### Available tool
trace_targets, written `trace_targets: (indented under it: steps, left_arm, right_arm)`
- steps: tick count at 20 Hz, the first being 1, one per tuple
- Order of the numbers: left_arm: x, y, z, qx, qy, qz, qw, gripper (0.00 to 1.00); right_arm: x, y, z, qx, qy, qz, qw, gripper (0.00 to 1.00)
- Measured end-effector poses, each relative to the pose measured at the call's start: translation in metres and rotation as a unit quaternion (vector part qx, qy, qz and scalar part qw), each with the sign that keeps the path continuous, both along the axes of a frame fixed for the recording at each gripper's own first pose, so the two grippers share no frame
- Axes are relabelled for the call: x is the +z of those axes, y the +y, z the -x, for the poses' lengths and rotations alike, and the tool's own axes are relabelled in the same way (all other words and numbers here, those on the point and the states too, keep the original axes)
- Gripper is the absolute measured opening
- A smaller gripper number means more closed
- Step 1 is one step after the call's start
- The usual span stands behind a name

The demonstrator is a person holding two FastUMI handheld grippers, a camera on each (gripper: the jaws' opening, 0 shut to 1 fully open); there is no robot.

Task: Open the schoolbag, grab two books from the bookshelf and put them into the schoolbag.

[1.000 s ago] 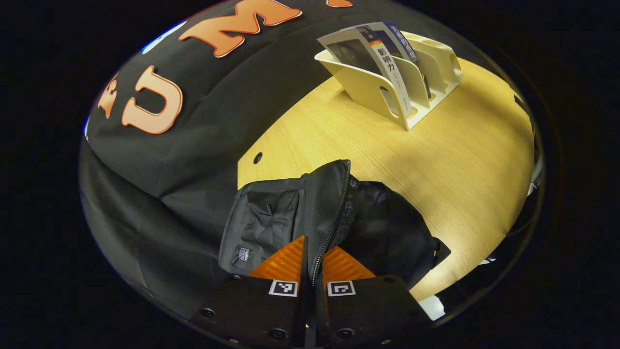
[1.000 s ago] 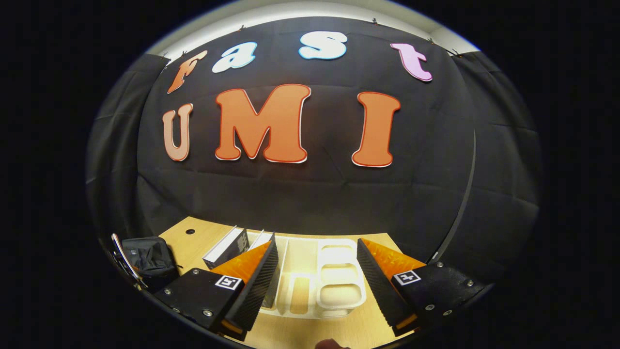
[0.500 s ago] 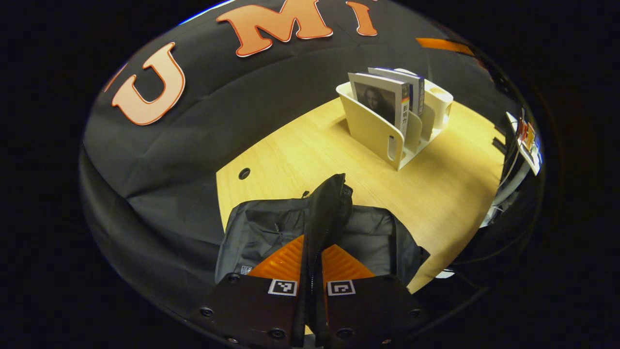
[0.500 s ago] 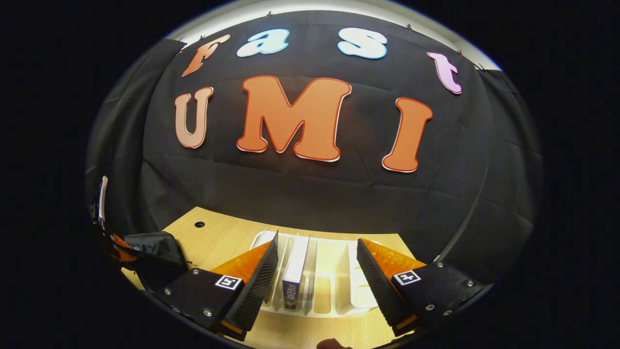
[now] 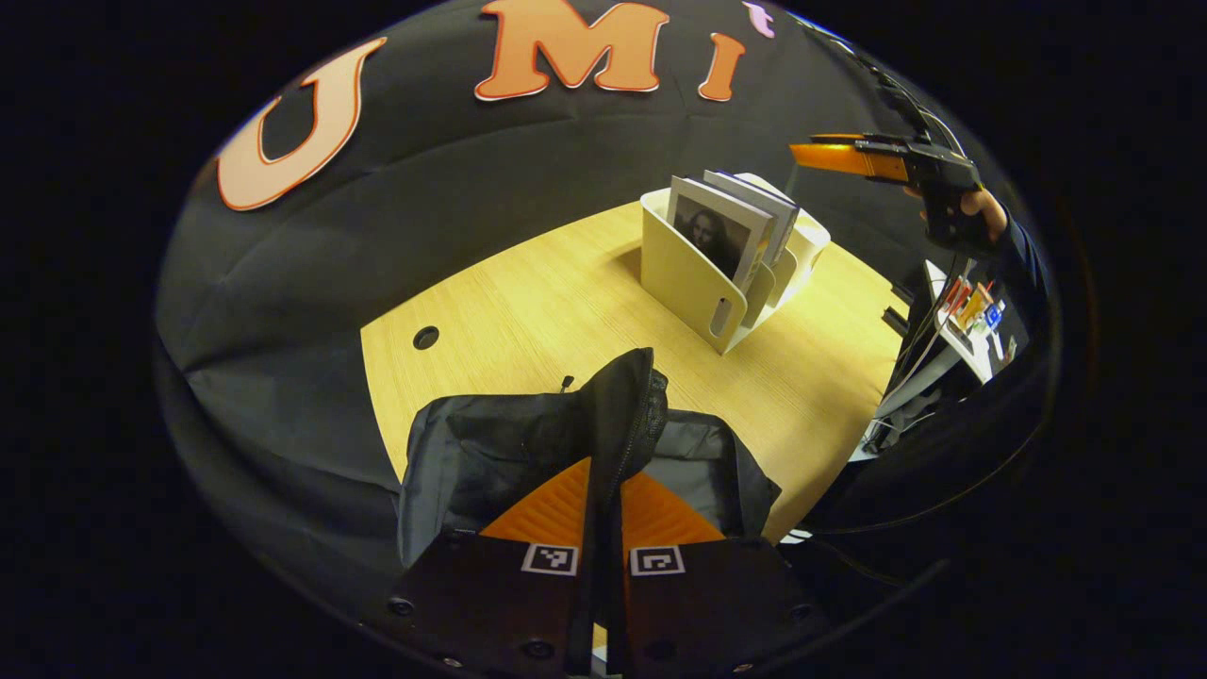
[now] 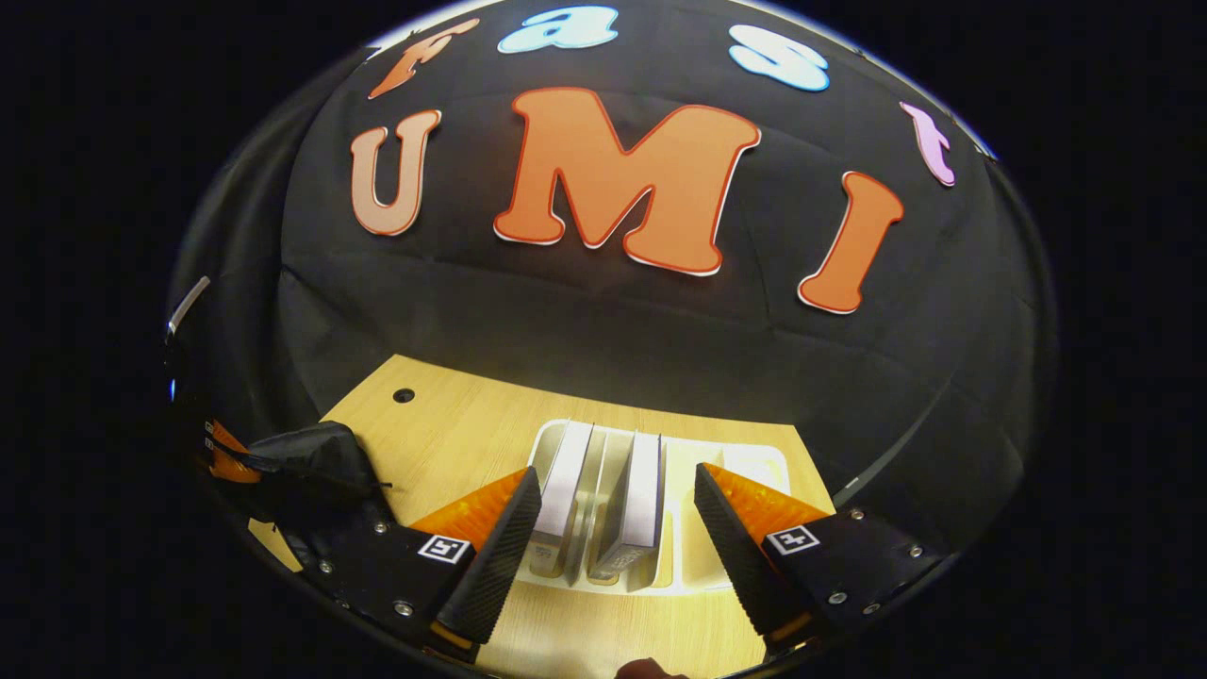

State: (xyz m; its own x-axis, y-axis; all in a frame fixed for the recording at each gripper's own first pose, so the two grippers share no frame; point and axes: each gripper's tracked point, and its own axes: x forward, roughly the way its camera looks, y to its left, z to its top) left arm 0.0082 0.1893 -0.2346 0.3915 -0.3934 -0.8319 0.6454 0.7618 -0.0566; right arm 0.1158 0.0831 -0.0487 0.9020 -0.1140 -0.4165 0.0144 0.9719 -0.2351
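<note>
The left gripper (image 5: 604, 490) pinched the bag's (image 5: 490, 453) zipper flap. The right gripper (image 6: 611, 514) hung spread above two books (image 6: 641, 481) in the rack (image 6: 693, 566).

The schoolbag (image 5: 490, 453) is black, with a dark zip along its raised edge. The desk (image 5: 528, 302) is pale yellow wood with a fine straight grain. The bookshelf (image 5: 688, 278) is cream. The front book (image 5: 712, 236) has a grey cover with a dark portrait; the second book (image 6: 644, 490) looks white-edged, perhaps with a blue cover.
</note>
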Motion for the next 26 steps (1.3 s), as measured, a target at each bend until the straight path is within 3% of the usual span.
trace_targets:
  steps: [6,10,18,24,25,26]
  left_arm:
    - [0.009,0.008,-0.007,-0.022,0.052,0.005,0.998,0.05]
    - [0.010,0.012,-0.011,-0.031,0.070,-0.002,0.997,0.05]
    - [0.019,0.002,-0.023,-0.046,0.079,-0.020,0.996,0.05]
    - [0.023,-0.007,-0.030,-0.050,0.074,-0.026,0.996,0.05]
    - [0.023,-0.008,-0.030,-0.050,0.075,-0.026,0.996,0.05]
    - [0.021,-0.010,-0.032,-0.049,0.077,-0.024,0.995,0.05]
  right_arm:
    - [-0.026,0.023,-0.024,0.009,0.105,-0.004,0.994,0.99]
    - [-0.058,0.030,-0.043,0.011,0.186,-0.030,0.982,0.99]
    - [-0.095,0.026,-0.075,-0.005,0.291,-0.041,0.956,0.97]
    - [-0.121,0.016,-0.083,-0.026,0.363,-0.057,0.930,0.77]
    - [-0.124,0.012,-0.082,-0.028,0.373,-0.052,0.926,0.65]
    - [-0.126,0.012,-0.082,-0.031,0.385,-0.052,0.921,0.66]
